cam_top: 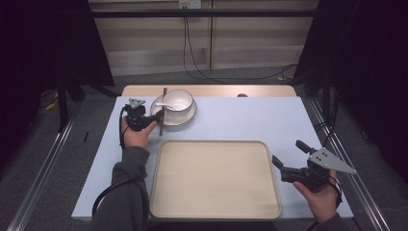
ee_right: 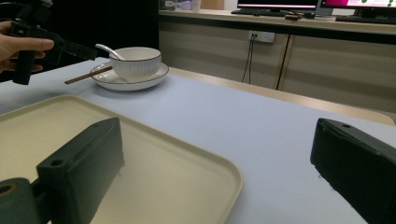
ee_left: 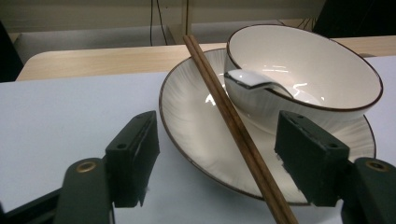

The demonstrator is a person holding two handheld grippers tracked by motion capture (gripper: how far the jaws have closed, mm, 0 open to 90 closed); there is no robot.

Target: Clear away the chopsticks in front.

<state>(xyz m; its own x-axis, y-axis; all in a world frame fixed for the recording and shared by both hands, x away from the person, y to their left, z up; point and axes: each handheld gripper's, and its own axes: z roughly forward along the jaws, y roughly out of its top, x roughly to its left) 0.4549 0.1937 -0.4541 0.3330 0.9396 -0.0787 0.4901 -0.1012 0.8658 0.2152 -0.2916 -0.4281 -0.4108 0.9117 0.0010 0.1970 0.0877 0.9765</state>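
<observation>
A pale blue table [cam_top: 250,120] abuts a wooden bench [cam_top: 269,90] at its far edge. Beyond, beige cabinets [cam_top: 260,43] line the wall, black cables [cam_top: 192,57] trailing onto grey floor [cam_top: 72,144]. Dark curtains [cam_top: 43,38] flank both sides.

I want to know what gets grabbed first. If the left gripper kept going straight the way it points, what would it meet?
Most likely the chopsticks, lying between the left gripper's open fingers across the plate, before the bowl.
</observation>
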